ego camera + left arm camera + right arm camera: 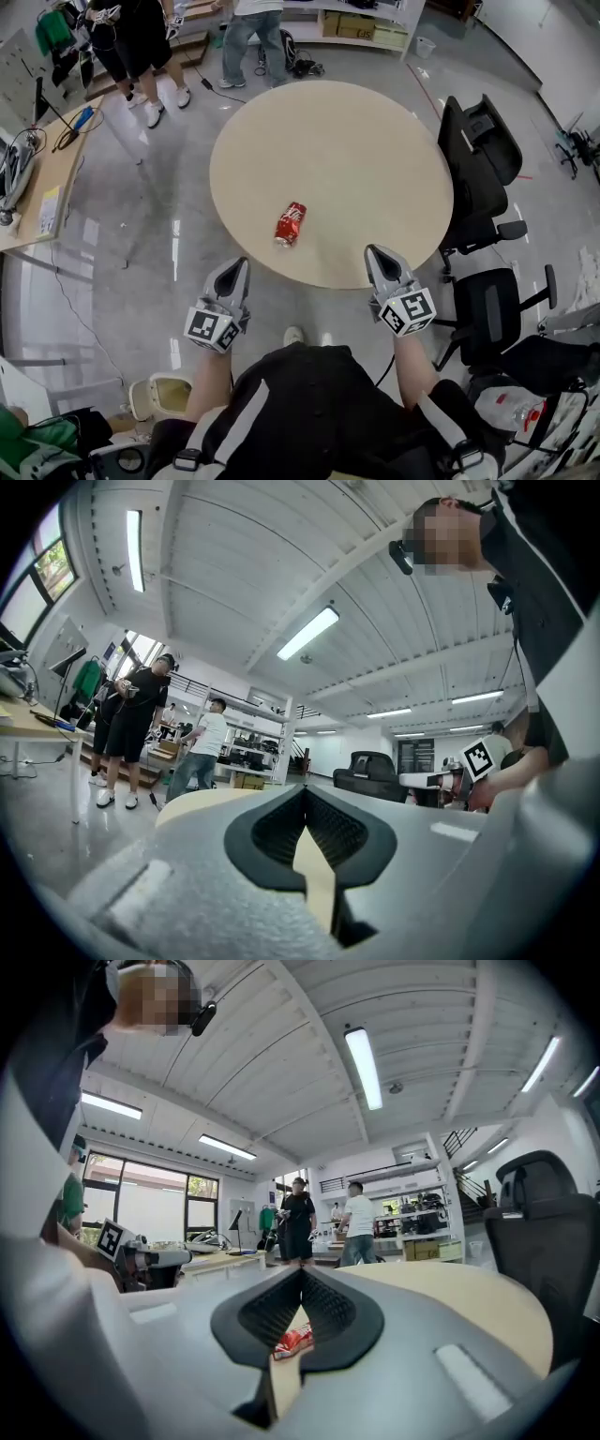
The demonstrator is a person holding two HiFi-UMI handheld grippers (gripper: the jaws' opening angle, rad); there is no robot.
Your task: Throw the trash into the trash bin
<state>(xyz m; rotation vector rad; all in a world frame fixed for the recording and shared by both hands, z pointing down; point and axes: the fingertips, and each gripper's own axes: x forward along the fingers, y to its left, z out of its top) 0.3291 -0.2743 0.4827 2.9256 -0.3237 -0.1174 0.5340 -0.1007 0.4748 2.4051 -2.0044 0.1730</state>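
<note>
A crushed red soda can [290,224] lies on its side on the round beige table [356,141], close to the near edge. My left gripper [240,264] is held level just off the table's near rim, left of the can, with its jaws together and nothing in them. My right gripper [373,251] points over the near rim, right of the can, also shut and empty. In the right gripper view the can [293,1341] shows through the gap below the closed tips [302,1271]. The left gripper view shows closed tips [305,791] and the table edge [202,803]. A cream bin [161,394] stands on the floor at my lower left.
Two black office chairs [480,150] [492,314] stand to the right of the table. Two people [141,37] [255,28] stand beyond it. A wooden desk [37,187] with cables runs along the left. Bags lie at the bottom right [525,403].
</note>
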